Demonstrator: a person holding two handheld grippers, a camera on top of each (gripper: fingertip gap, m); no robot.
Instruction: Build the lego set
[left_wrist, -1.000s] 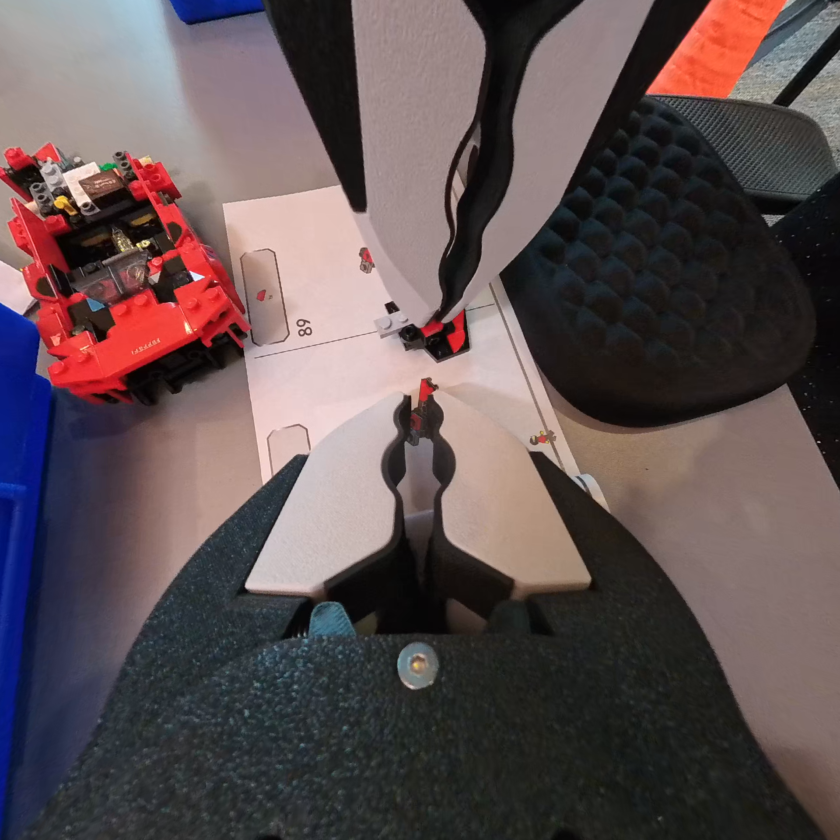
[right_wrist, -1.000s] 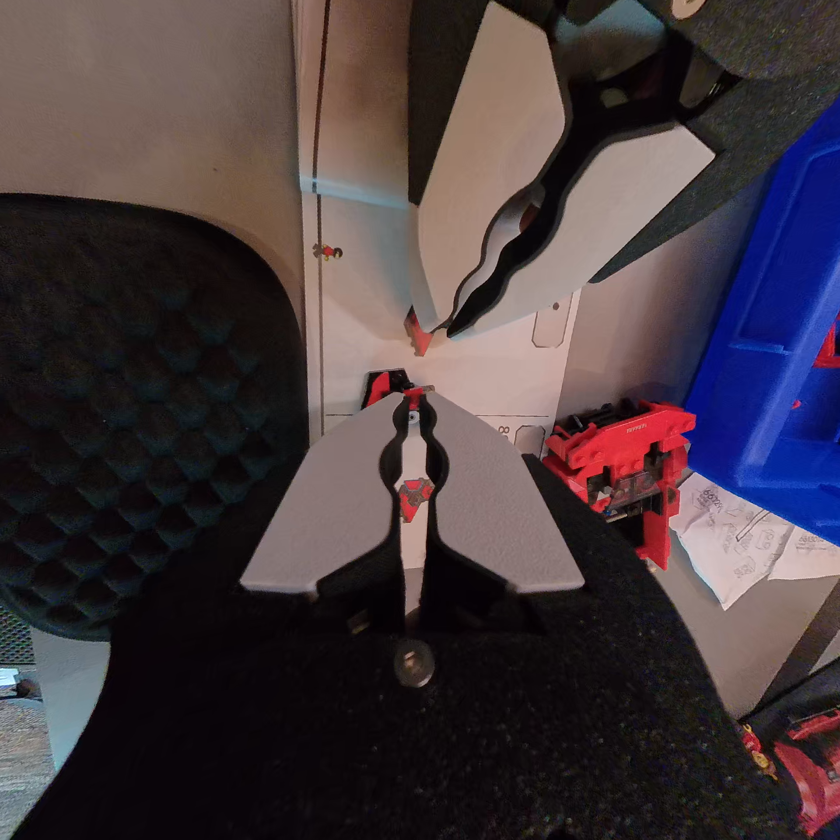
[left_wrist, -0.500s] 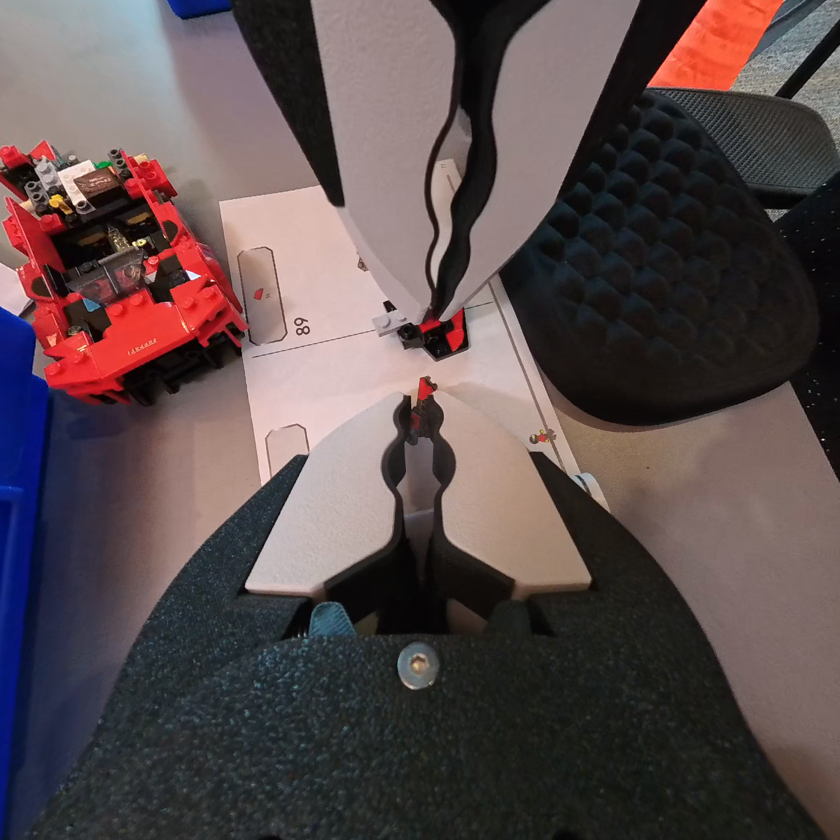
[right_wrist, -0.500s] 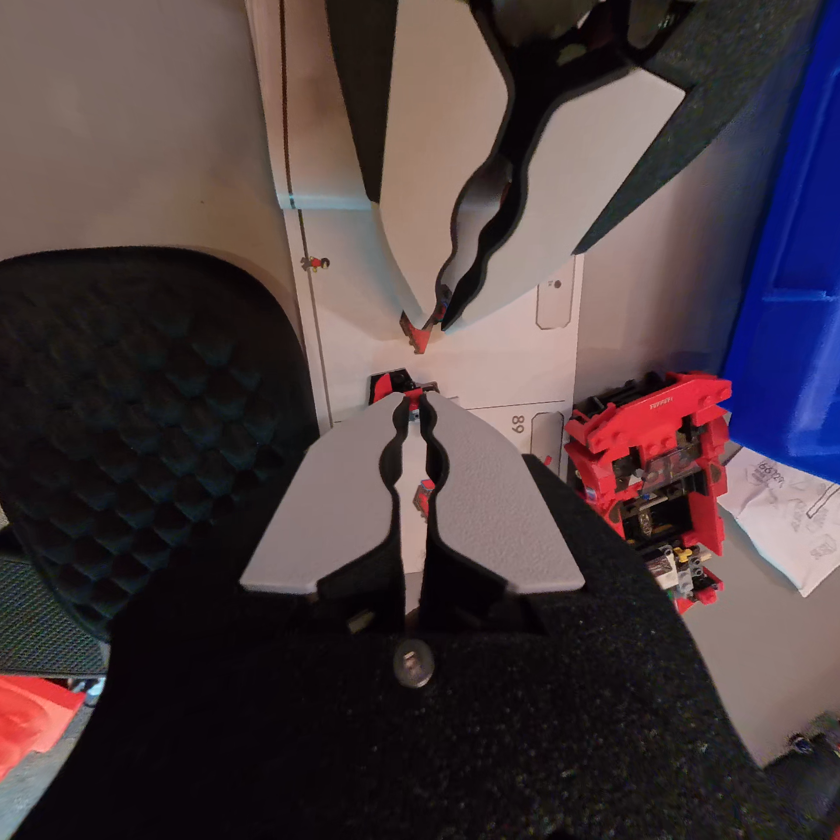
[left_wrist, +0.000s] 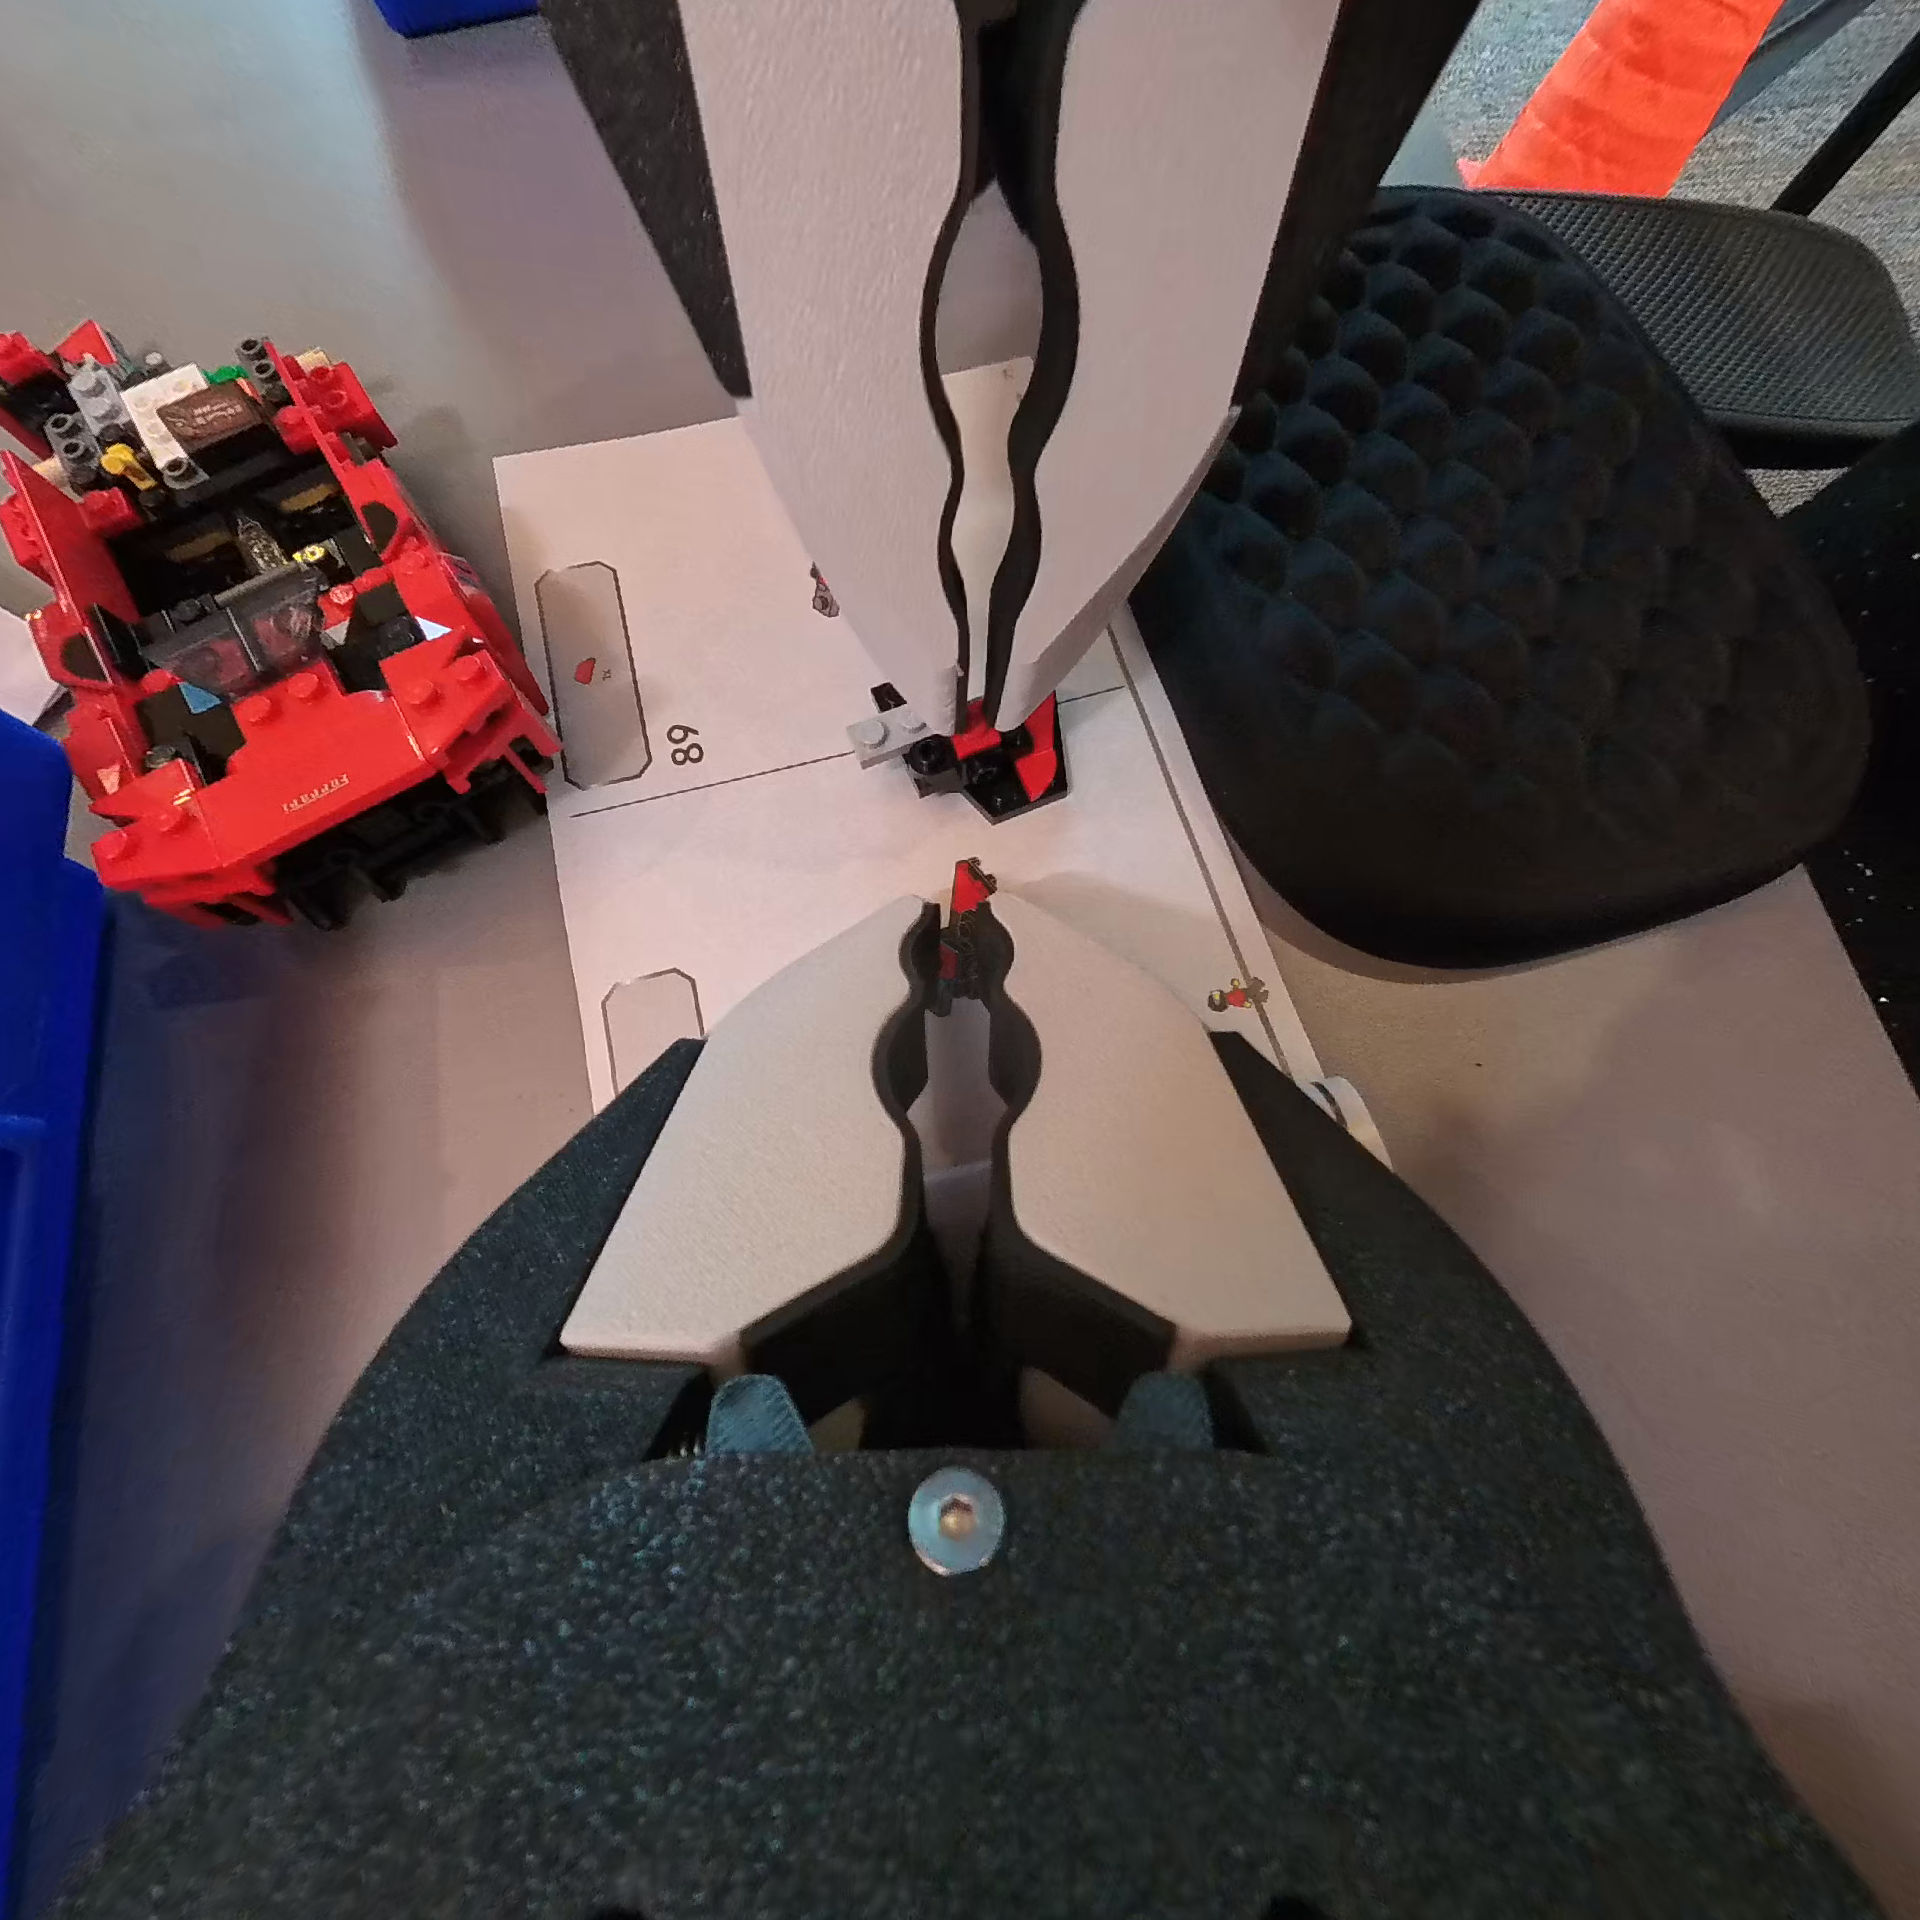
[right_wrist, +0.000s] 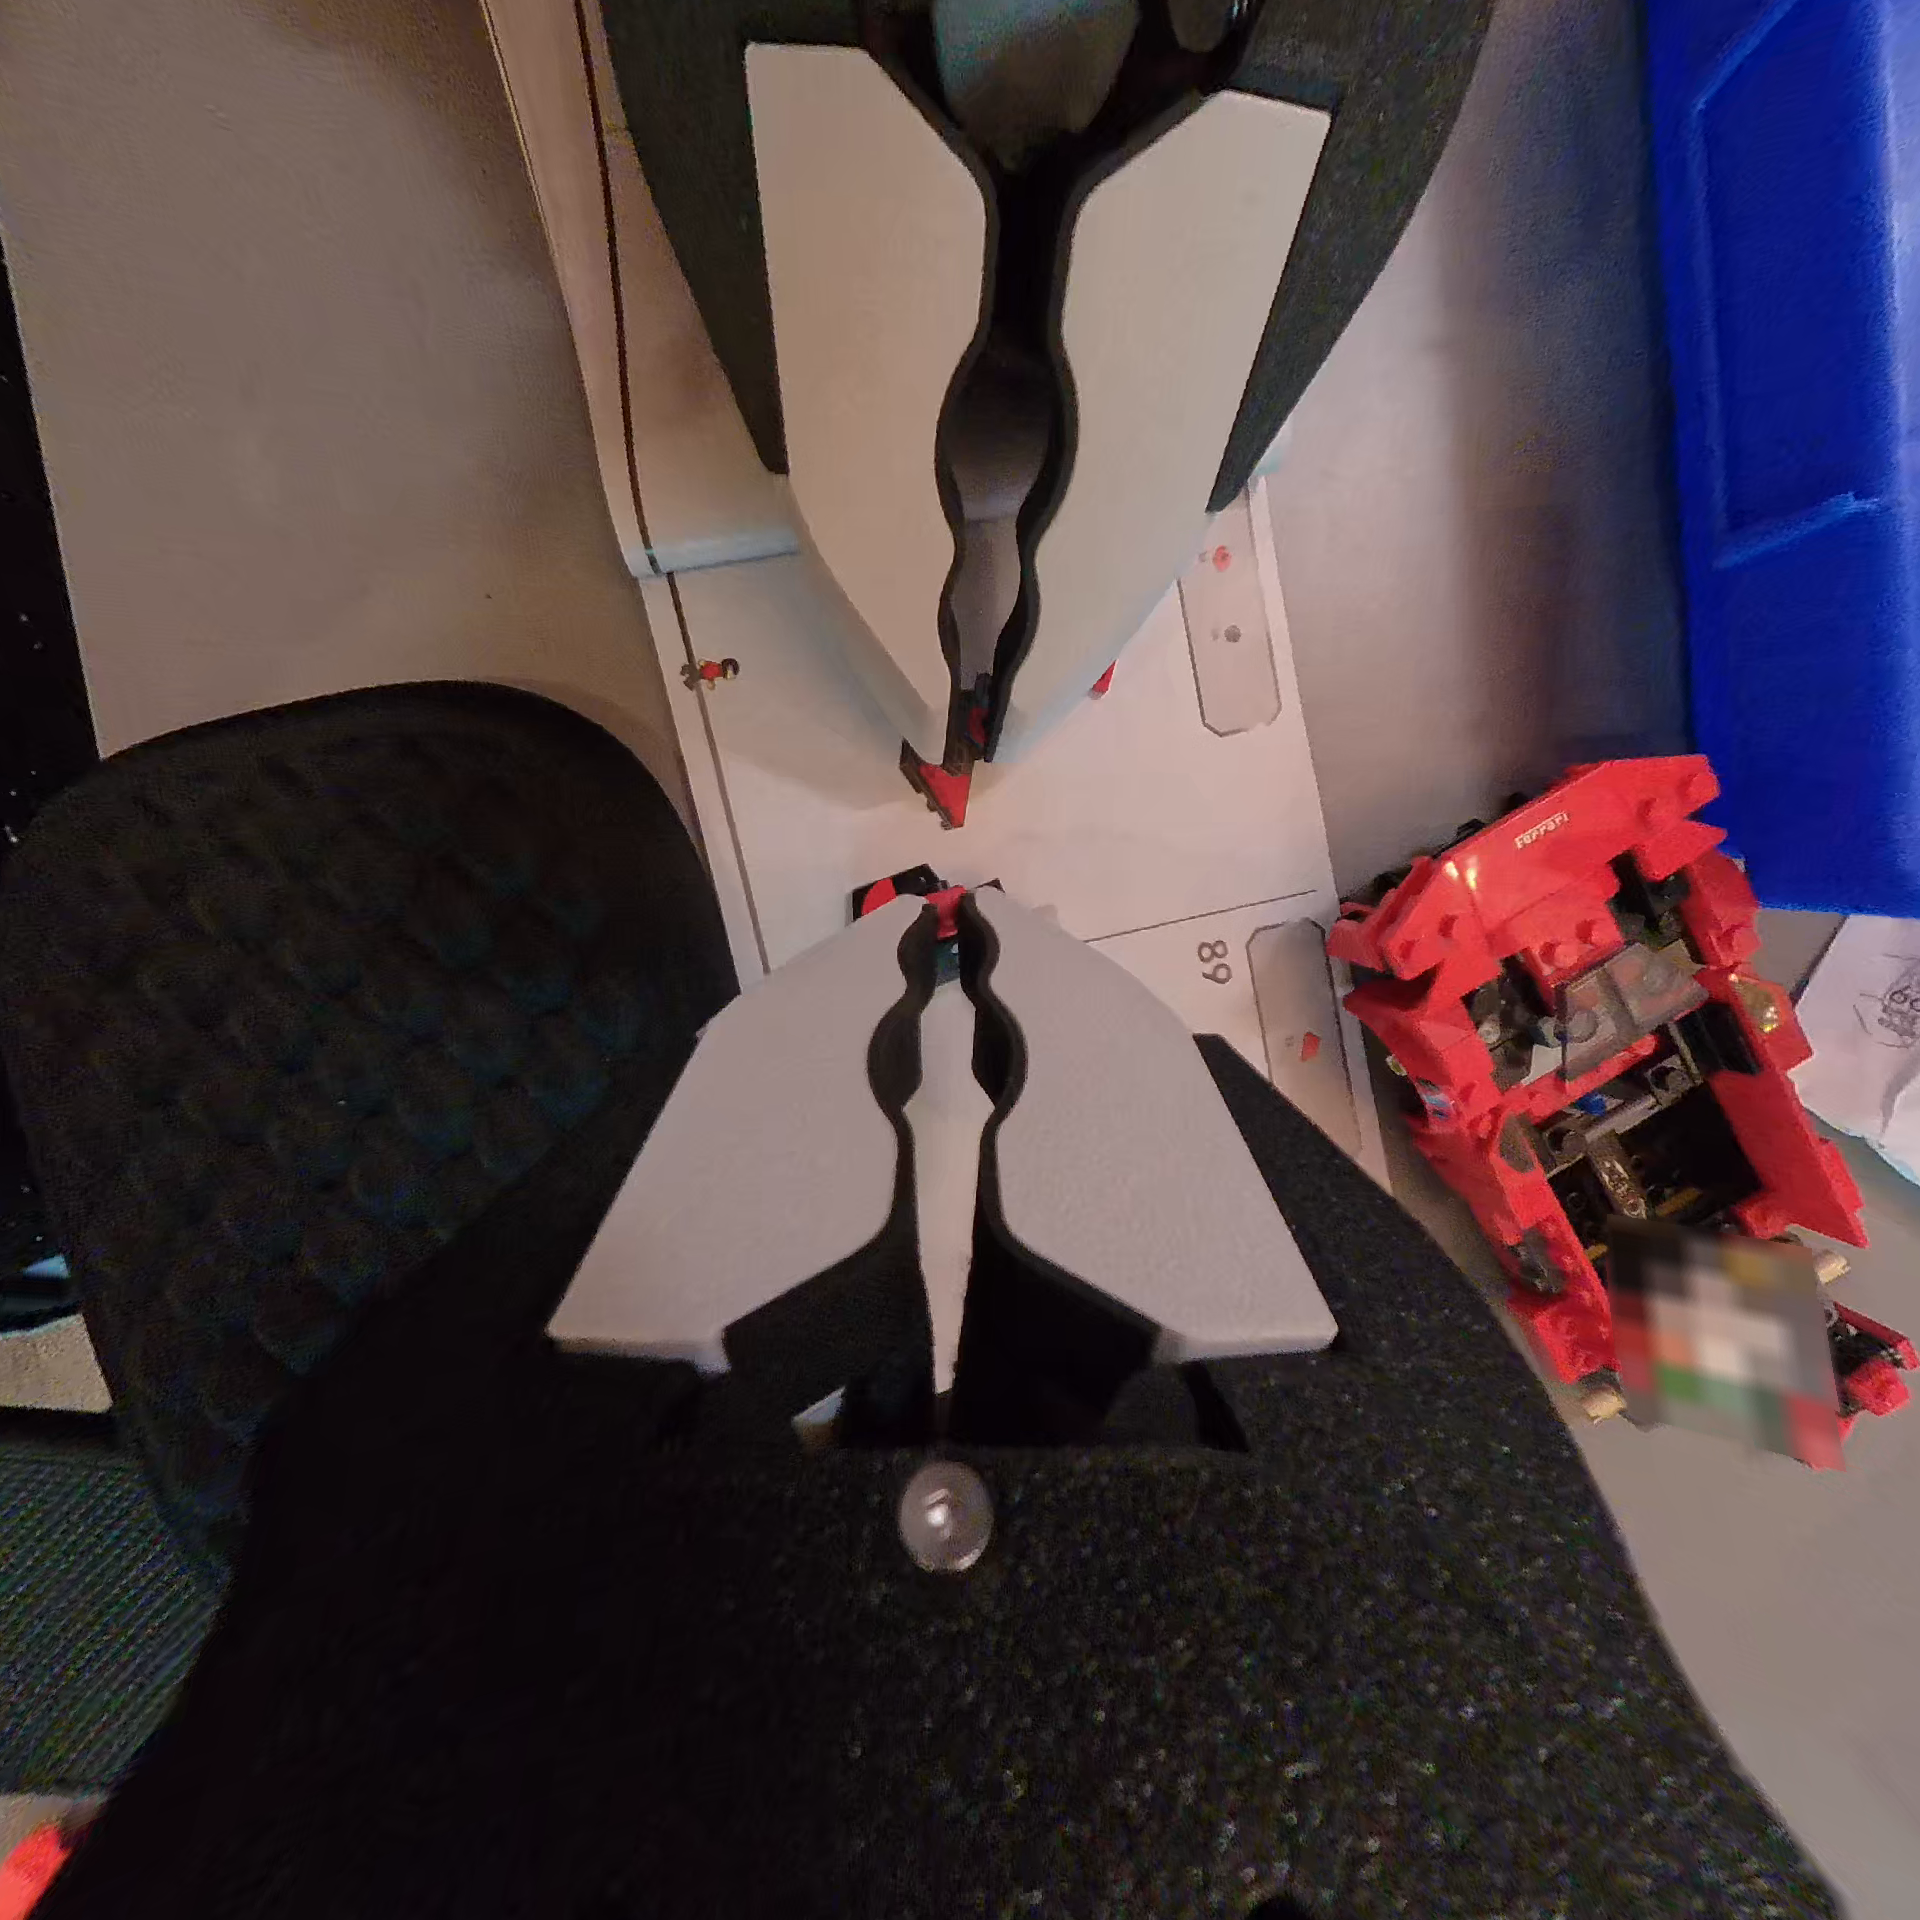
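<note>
My left gripper (left_wrist: 961, 914) is shut on a small red wedge piece (left_wrist: 968, 885) and holds it just above the instruction page (left_wrist: 727, 831). My right gripper (left_wrist: 977, 701) comes down from the top. It is shut on the red top of a small red-and-black sub-assembly (left_wrist: 987, 769) that rests on the page and has a grey plate at its left. In the right wrist view my right gripper (right_wrist: 951, 914) faces my left gripper (right_wrist: 964, 738) tip to tip, a short gap apart. The wedge (right_wrist: 943, 781) points at the sub-assembly (right_wrist: 883, 896).
A partly built red car (left_wrist: 249, 665) stands left of the page and shows in the right wrist view (right_wrist: 1579, 1039). A blue bin (left_wrist: 42, 1039) sits at the far left. A black chair seat (left_wrist: 1507, 623) lies at the table's right edge. Only a small space, under 4 cm, lies between the two pairs of fingers.
My right gripper has swung round on the sub-assembly and now faces the left gripper head on. The left gripper with the wedge has barely moved.
</note>
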